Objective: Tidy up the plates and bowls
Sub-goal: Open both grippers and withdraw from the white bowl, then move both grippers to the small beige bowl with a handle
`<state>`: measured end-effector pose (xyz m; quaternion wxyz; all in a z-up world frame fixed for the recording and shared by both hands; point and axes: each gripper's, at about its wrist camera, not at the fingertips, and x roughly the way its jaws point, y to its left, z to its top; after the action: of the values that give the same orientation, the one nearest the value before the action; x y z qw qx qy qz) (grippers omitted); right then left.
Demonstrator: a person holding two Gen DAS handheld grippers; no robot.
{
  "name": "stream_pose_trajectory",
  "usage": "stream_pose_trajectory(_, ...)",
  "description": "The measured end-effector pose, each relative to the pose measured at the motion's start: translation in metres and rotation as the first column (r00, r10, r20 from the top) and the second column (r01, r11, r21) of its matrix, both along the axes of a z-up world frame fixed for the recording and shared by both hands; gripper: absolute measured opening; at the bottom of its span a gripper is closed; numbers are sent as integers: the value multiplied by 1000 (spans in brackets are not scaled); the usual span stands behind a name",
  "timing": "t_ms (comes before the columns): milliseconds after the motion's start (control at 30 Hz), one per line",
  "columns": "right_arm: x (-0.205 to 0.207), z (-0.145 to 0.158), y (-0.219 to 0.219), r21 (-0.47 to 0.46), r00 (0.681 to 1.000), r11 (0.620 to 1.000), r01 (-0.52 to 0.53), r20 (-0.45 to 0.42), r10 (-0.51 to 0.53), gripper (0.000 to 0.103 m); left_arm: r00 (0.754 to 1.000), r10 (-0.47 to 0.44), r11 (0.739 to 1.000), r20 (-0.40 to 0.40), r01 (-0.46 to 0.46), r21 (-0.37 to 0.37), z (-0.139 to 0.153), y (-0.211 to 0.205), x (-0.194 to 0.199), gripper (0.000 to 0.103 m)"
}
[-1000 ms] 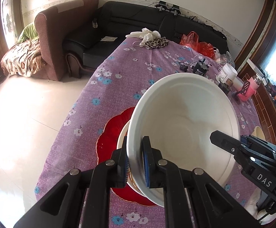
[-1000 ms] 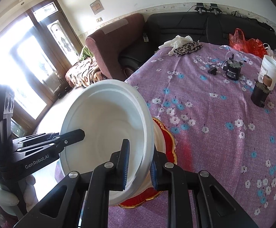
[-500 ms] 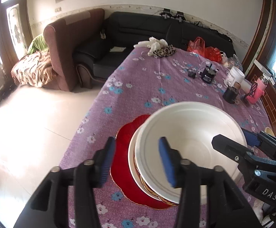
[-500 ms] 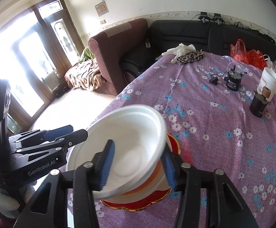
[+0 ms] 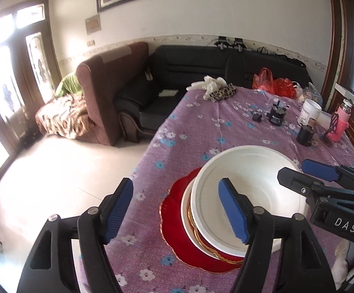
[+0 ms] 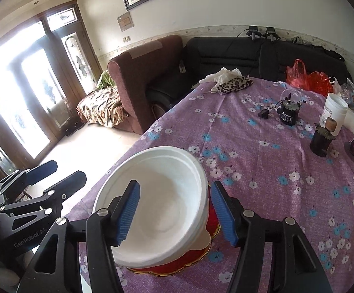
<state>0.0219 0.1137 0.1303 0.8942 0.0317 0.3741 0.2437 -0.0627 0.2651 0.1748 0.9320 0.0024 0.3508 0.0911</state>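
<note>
White bowl point(image 5: 247, 195) sits on top of the stack: gold-rimmed plates point(image 5: 202, 240), then the red scalloped plate point(image 5: 177, 222), near the worktop point(image 5: 201, 122) front-left corner. Left claw point(image 5: 177, 210) spread, jaws just been opening, bowl's near rim betw. them, pads not touching. Right claw point(image 6: 175, 212) spread too, just been opening, bowl rim in the gap, no contact. Black jar point(image 6: 321, 140) & white tub point(image 6: 334, 112) well apart by the far-right edge.
</note>
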Motion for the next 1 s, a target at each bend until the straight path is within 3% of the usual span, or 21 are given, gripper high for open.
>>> stream_pose_trajectory(233,-3,3,-14,40,1000,999,29,6,-30,70,994,58,989,90,-70,133,8,-14,-12,89)
stream_pose_trajectory(367,-8,3,-26,58,999,997,47,15,-48,72,993,68,985,98,-82,153,8,-19,-15,90)
stream_pose_trajectory(700,-18,-8,-75,112,993,987,116,-10,-116,77,994,4,984,105,-23,179,11,-53,-22,90)
stream_pose_trajectory(1000,-23,-34,-140,161,977,964,210,-71,-201,77,990,-106,971,97,82,222,12,-110,-23,90)
